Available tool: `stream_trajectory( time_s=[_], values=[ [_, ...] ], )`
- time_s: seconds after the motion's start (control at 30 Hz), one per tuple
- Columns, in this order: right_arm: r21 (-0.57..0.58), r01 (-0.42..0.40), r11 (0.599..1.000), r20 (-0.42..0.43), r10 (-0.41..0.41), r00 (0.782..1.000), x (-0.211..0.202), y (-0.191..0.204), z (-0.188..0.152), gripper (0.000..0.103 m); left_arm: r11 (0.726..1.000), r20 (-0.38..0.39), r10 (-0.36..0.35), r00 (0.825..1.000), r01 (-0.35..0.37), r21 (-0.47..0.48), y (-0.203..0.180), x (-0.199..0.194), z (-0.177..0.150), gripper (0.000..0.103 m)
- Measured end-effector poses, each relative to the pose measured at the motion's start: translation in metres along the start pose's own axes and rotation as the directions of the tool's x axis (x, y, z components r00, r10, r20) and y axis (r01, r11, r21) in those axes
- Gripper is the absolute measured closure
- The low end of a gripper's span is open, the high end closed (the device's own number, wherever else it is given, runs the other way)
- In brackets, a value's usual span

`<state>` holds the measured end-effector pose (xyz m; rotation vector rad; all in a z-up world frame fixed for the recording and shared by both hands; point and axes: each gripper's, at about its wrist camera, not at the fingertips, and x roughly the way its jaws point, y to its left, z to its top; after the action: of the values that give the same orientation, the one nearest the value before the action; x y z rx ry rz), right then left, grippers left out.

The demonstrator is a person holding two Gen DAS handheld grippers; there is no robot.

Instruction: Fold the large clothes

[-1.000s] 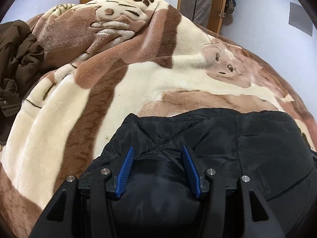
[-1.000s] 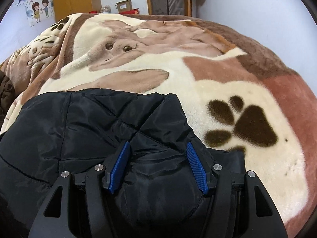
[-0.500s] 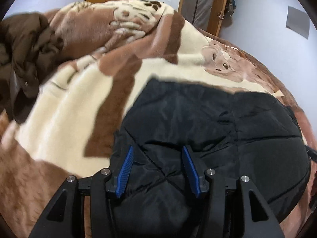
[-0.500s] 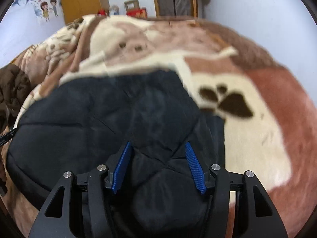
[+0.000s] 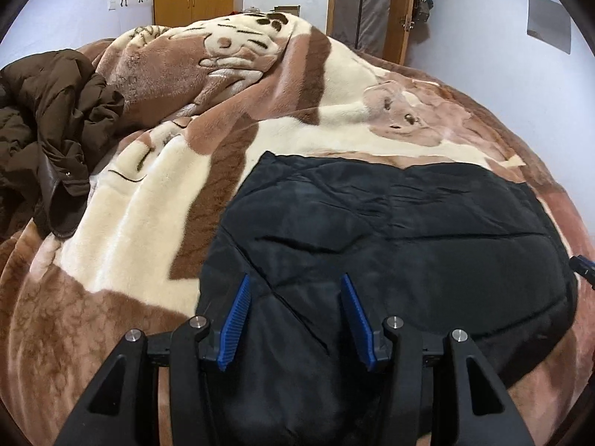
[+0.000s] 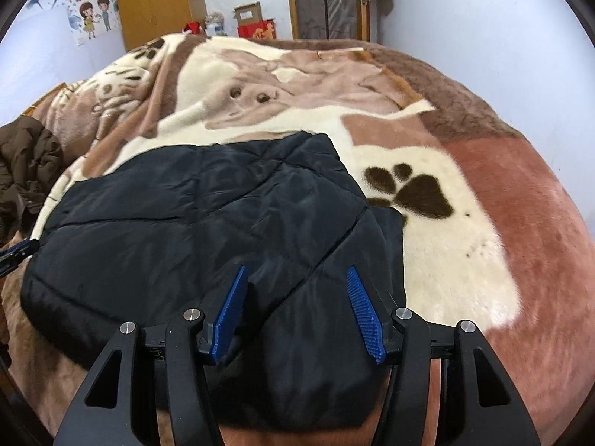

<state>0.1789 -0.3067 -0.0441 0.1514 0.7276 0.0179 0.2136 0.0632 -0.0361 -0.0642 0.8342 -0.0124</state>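
A black quilted jacket (image 6: 193, 230) lies spread and folded flat on a brown and cream blanket (image 6: 465, 260), reaching from the blanket's left edge toward its middle, its right edge just touching a dark paw print (image 6: 412, 193) in the pattern. The right gripper (image 6: 297, 297) is over the jacket's near right corner with its blue fingers (image 6: 362, 308) spread wide and padded cloth bulging up between them. At the left edge of the blanket sits a crumpled brown coat (image 6: 26, 163), and below it the tip of the left gripper (image 6: 16, 251) shows beside the jacket's left side.
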Motion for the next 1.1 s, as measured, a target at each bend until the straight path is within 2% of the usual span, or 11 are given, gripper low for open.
stream_trajectory(
  time_s=[0.1,0.2,0.4,0.5,0.6,0.67,0.77,0.8,1.1],
  values=[
    [-0.005,0.006,1.000,-0.041,-0.006,0.999,0.008,0.000,-0.009,0.047,1.000,-0.011,-0.022,1.000,0.022,0.003,-0.007,0.000,-0.007,0.050],
    [0.014,0.014,1.000,-0.097,-0.013,0.995,0.025,-0.007,-0.017,0.047,1.000,-0.055,-0.019,0.998,0.020,0.004,-0.012,0.013,-0.014,0.050],
    [0.009,0.027,1.000,-0.086,-0.026,0.996,0.016,-0.003,-0.011,0.047,1.000,-0.063,-0.028,0.998,0.027,-0.010,-0.011,0.012,-0.013,0.050],
    [0.038,-0.020,0.999,-0.037,0.021,0.999,0.004,0.002,-0.001,0.047,0.998,-0.040,-0.064,0.997,0.064,-0.014,-0.014,0.005,-0.004,0.050],
    [0.011,-0.051,0.999,-0.014,0.051,0.999,0.007,0.017,0.013,0.047,0.997,-0.032,-0.078,0.996,0.078,0.004,-0.025,0.011,0.008,0.050],
    [-0.004,-0.057,0.998,-0.028,0.057,0.998,0.019,0.023,0.018,0.047,0.995,-0.055,-0.095,0.994,0.095,0.006,-0.032,0.025,0.012,0.050],
    [-0.009,-0.026,1.000,-0.110,0.025,0.994,0.052,0.021,0.018,0.047,0.996,-0.085,-0.092,0.992,0.093,0.004,-0.040,0.050,0.014,0.050],
    [-0.001,-0.029,1.000,-0.113,0.029,0.993,0.057,0.019,0.017,0.047,0.996,-0.084,-0.090,0.992,0.091,0.011,-0.041,0.053,0.014,0.050],
    [-0.029,0.021,0.999,-0.106,-0.024,0.994,0.048,0.025,0.020,0.047,0.992,-0.096,-0.105,0.990,0.111,0.056,-0.042,0.051,0.017,0.050]
  ],
)
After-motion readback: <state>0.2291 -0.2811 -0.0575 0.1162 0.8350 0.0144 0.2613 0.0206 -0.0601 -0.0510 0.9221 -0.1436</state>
